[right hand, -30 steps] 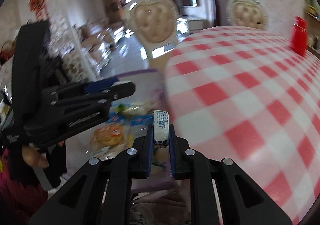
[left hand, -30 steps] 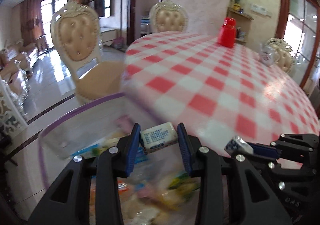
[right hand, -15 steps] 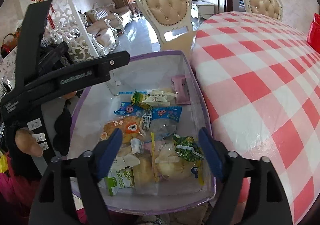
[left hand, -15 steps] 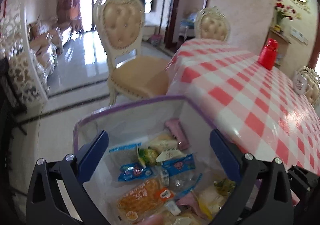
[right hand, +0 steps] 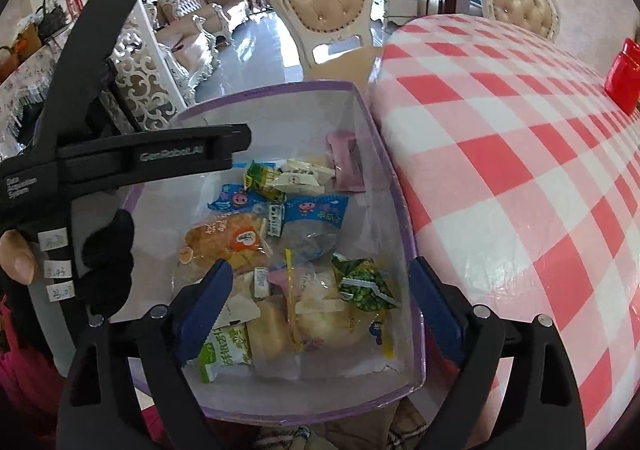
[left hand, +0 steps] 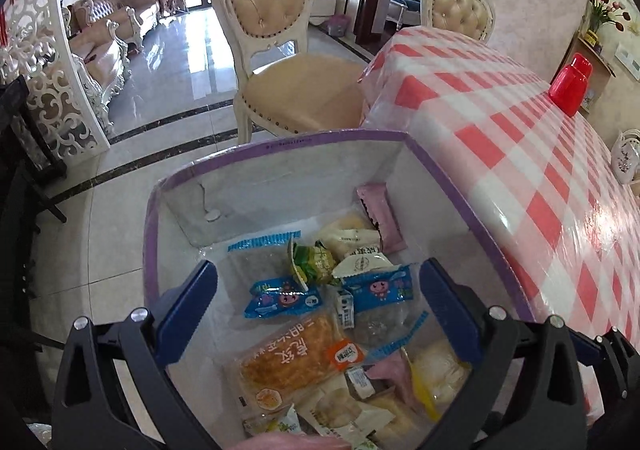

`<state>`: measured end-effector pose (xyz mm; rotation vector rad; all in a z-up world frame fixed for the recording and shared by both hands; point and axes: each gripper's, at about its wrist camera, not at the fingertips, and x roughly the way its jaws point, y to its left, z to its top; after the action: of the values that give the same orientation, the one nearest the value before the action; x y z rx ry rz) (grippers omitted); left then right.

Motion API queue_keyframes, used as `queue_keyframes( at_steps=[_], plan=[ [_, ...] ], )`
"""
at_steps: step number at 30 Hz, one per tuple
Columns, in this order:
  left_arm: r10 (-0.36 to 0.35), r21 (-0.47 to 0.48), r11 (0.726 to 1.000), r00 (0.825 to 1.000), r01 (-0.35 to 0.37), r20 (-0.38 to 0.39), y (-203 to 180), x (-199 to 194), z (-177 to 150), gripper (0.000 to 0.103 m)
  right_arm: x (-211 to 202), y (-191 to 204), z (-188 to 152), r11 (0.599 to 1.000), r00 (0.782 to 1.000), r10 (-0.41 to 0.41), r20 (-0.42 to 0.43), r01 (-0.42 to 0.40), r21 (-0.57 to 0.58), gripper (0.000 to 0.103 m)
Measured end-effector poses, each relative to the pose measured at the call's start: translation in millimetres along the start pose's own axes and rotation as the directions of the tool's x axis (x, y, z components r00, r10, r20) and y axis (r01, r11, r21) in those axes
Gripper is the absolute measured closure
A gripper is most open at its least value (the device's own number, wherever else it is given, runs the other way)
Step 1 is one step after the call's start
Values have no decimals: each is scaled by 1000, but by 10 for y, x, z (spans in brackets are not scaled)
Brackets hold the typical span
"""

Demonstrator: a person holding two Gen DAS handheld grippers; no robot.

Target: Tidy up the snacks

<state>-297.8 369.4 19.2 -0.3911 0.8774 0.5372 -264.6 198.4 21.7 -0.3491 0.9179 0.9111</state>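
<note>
The left hand-held gripper [left hand: 316,314] hangs spread wide over the box [left hand: 280,141], nothing between its blue pads. The right hand-held gripper [right hand: 320,302] is just finishing opening beside it, its jaws wide too and empty, above the near end of the same box. The snacks [right hand: 280,242] lie loose in a heap on the box floor: a flat orange bread pack [left hand: 292,358], two blue sachets [left hand: 284,296], a green packet [right hand: 362,282], a pink bar [left hand: 380,217] against the far wall. The box stands beside the desk [right hand: 520,169], whose checked cloth shows no snacks in either view. These look light, soft and crinkly; the film is probably slippery and the bread easily crushed. A pinch across a pack's narrow width, or on a sealed end flap, seems safest.
</note>
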Motion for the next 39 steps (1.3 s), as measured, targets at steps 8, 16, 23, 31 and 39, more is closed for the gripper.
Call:
queue_keyframes(
  at_steps=[8,16,23,31,39],
  plan=[
    [-1,7,1000,1000,1,-13,-28,37,-14,2,45,-7,-16,1000,1000,-5,-12,5,4,16],
    [3,10,1000,1000,-3,-15,-39,43,-13,2,74,-12,-33,1000,1000,-1,-21,2,11,16],
    [-1,12,1000,1000,1,-23,-34,75,-26,2,123,-2,-64,1000,999,6,-33,-5,11,16],
    [-2,17,1000,1000,2,-30,-35,93,-44,2,172,10,-85,1000,999,11,-46,-11,16,16],
    [-2,21,1000,999,3,-36,-41,124,-52,2,209,16,-109,1000,998,14,-57,-13,17,16]
  ],
)
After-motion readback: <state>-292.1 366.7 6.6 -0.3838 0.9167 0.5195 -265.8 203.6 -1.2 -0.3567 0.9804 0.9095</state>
